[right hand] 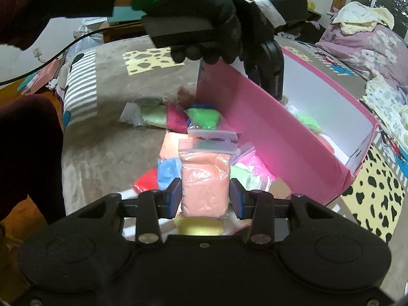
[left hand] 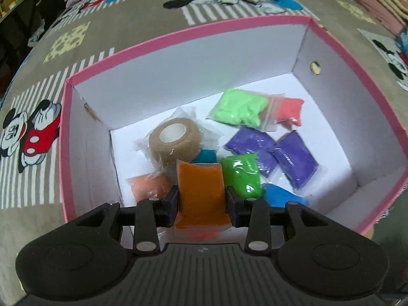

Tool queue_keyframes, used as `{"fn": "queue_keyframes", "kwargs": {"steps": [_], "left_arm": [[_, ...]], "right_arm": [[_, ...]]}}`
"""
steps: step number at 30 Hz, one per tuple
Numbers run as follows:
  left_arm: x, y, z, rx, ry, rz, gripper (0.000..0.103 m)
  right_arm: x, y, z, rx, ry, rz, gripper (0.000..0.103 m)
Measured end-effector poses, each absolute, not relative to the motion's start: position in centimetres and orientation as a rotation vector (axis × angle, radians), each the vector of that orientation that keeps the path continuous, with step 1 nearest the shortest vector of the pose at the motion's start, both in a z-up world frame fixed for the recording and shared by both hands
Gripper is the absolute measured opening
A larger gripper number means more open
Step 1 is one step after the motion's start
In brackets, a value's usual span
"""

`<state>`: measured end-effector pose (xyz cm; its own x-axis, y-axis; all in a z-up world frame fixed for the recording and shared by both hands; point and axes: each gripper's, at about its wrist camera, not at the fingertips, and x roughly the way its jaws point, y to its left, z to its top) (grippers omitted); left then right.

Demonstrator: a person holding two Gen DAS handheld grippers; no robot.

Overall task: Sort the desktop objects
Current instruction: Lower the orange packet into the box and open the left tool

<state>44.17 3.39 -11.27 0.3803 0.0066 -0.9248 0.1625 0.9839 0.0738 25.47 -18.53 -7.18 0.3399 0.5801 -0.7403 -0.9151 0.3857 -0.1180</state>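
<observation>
Left gripper (left hand: 201,193) squeezes orange bag (left hand: 201,193) over pink box (left hand: 178,32), ready to drop. Right gripper (right hand: 206,193) squeezes peach bag (right hand: 205,186) above pile (right hand: 178,122), box next.

Blue packet (left hand: 283,196) at lower centre of the left wrist view half-hidden behind gripper linkage; yellow packet (right hand: 200,225) at lower centre of the right wrist view mostly covered by peach packet (right hand: 204,186).

Pink box (left hand: 193,29) with white inside holds purple packets (left hand: 297,158) on a cartoon-mouse-print brown blanket (left hand: 107,25).
</observation>
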Motion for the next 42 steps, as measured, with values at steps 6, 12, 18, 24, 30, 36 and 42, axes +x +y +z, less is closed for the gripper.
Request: {"fn": "queue_keyframes", "kwargs": {"steps": [6, 12, 18, 24, 30, 36, 42], "left_arm": [[44.8, 3.7, -11.3, 0.142, 1.182, -0.044, 0.037], [45.0, 3.4, -11.1, 0.194, 1.137, 0.011, 0.037], [45.1, 3.3, -11.9, 0.224, 1.149, 0.037, 0.043], [44.6, 3.3, -11.3, 0.194, 1.128, 0.019, 0.066], [42.3, 2.9, -10.2, 0.213, 1.012, 0.023, 0.066], [39.9, 2.6, -8.7, 0.218, 0.904, 0.043, 0.066], [37.5, 2.7, -6.7, 0.192, 0.835, 0.039, 0.066]], "right_arm": [[25.5, -18.8, -7.0, -0.571, 0.668, 1.049, 0.04], [25.5, -18.9, -7.0, -0.571, 0.666, 1.045, 0.04], [25.5, -19.1, -7.1, -0.571, 0.67, 1.035, 0.04], [25.8, -19.5, -6.6, -0.54, 0.677, 1.023, 0.04], [25.7, -19.5, -6.1, -0.535, 0.68, 1.012, 0.04], [25.5, -19.3, -5.8, -0.543, 0.69, 1.005, 0.04], [25.3, -18.8, -5.1, -0.561, 0.687, 0.997, 0.04]]}}
